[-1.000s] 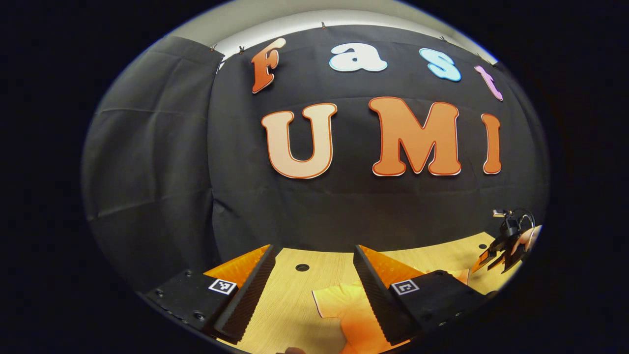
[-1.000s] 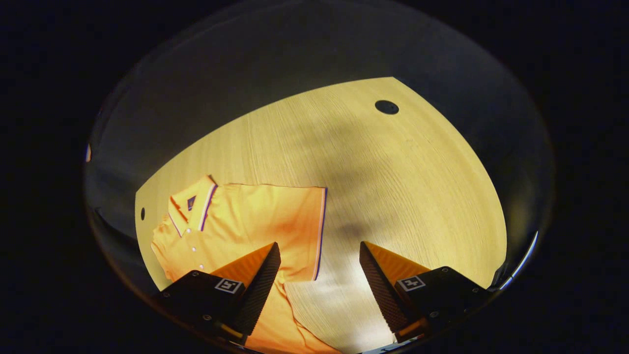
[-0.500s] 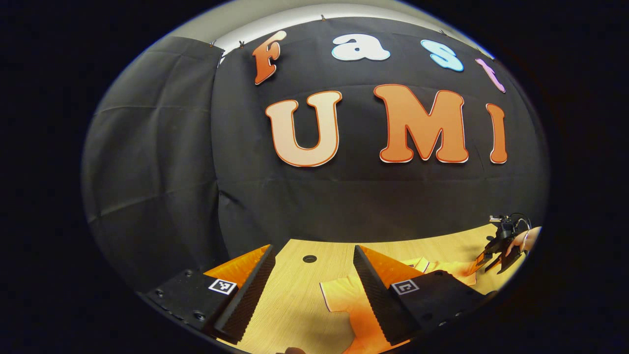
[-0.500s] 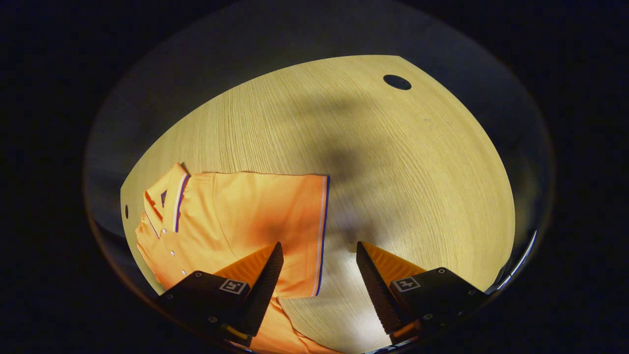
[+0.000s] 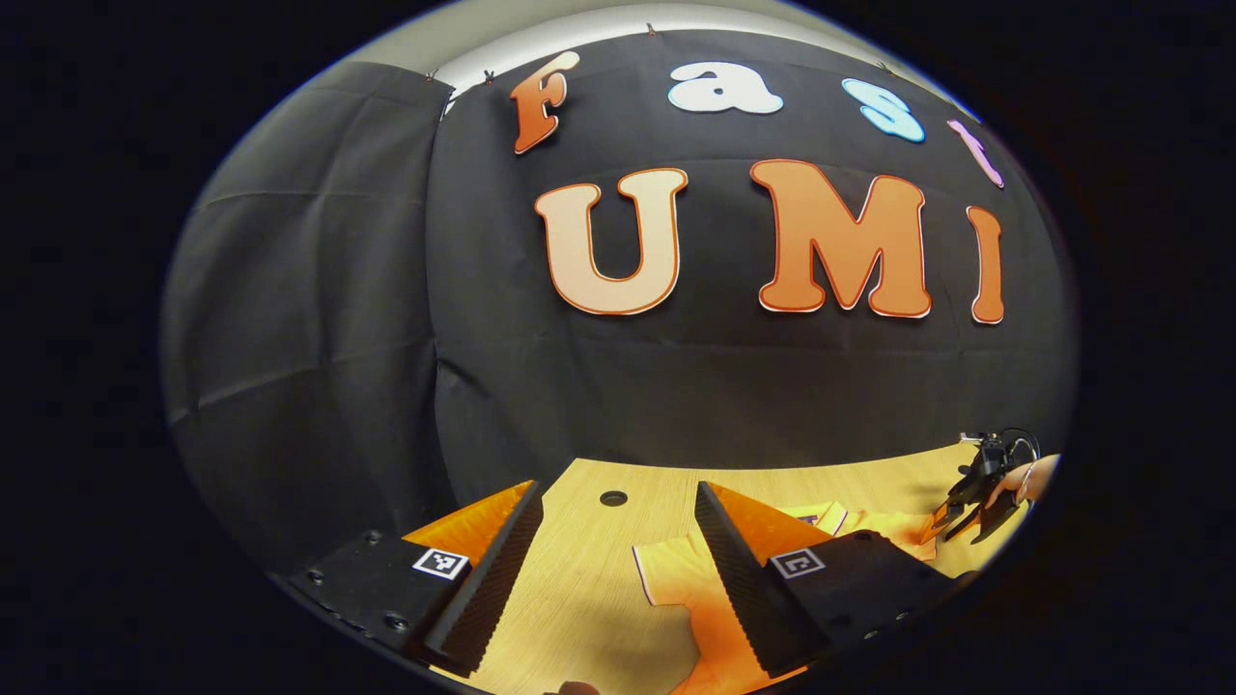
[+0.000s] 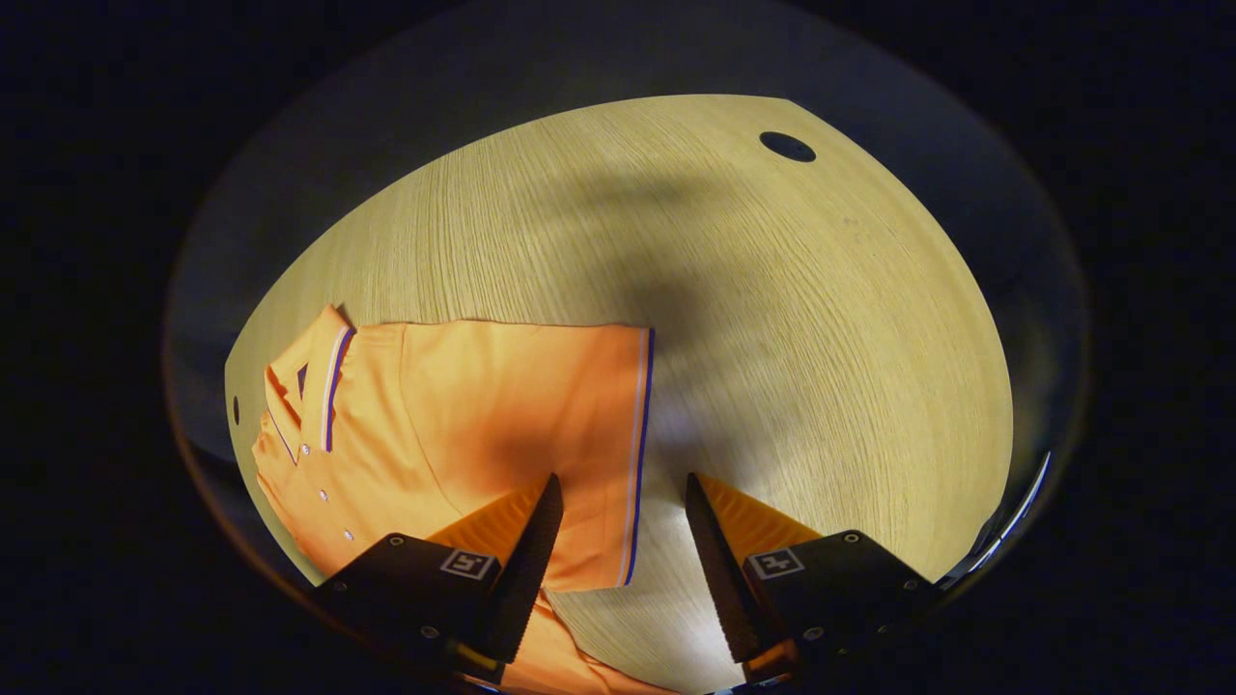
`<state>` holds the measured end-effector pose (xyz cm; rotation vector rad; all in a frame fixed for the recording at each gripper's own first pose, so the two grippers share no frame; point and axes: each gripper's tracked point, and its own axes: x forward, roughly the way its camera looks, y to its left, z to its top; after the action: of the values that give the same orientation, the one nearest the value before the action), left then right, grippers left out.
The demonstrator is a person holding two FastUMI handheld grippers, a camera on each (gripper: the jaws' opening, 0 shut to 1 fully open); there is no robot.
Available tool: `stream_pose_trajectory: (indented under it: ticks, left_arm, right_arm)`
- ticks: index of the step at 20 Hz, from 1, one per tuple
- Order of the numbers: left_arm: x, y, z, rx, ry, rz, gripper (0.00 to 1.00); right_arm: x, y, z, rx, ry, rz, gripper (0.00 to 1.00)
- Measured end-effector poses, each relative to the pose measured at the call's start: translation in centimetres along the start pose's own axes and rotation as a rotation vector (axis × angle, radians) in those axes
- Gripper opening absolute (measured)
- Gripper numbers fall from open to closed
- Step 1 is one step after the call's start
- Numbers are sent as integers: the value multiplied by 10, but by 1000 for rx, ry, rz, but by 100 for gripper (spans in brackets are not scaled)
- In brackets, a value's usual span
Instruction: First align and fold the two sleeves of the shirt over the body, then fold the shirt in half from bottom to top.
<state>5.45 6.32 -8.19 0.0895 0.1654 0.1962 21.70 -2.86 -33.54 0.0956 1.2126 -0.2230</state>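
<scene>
An orange polo shirt (image 6: 463, 415) lies flat on the wooden table (image 6: 792, 319), collar (image 6: 309, 372) to the left, button placket facing up. Its short sleeve ends in a striped cuff (image 6: 637, 425). My right gripper (image 6: 623, 481) hovers open just over that cuff, one finger above the sleeve and the other above bare wood. In the left gripper view my left gripper (image 5: 615, 490) is open over the table, with the shirt's other sleeve (image 5: 676, 579) beside its right finger (image 5: 734, 569). Farther off at the right edge, the right gripper (image 5: 966, 502) is held by a hand (image 5: 1033, 478).
The table has a round hole (image 6: 787, 147) near its far corner, a small hole (image 6: 236, 409) by the collar and another hole (image 5: 613, 499) ahead of the left gripper. The black cloth wall (image 5: 676, 386) stands right behind the table edge.
The right gripper has come closer to the sleeve cuff and its fingers have narrowed a little. The left gripper has shifted slightly, so the sleeve and hole sit farther right in its view.
</scene>
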Motion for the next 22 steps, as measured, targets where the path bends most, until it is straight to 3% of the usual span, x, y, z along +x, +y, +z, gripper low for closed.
stream_pose_trajectory:
  ticks: [1,2,3,4,5,9,14,22]
  left_arm:
    - [1,0,-1,0,5,-3,98]
    - [-1,-1,-3,3,7,-5,98]
    - [-1,1,-3,9,7,-6,98]
    - [-1,2,-2,14,7,-6,97]
    - [-1,3,-2,17,7,-5,97]
    - [-2,9,0,20,5,-6,97]
    - [-3,16,-4,3,8,-11,97]
    - [-8,39,-9,-8,10,-14,97]
  right_arm:
    - [2,-5,2,-3,-7,-15,76]
    - [0,-5,1,5,-13,-7,65]
    - [0,-1,3,15,-29,27,44]
    - [1,3,3,36,-34,59,36]
    - [1,5,3,54,-51,75,15]
    - [-4,8,0,40,-60,94,12]
    - [-42,18,24,-7,-200,78,12]
    - [-109,101,24,-160,-330,171,12]
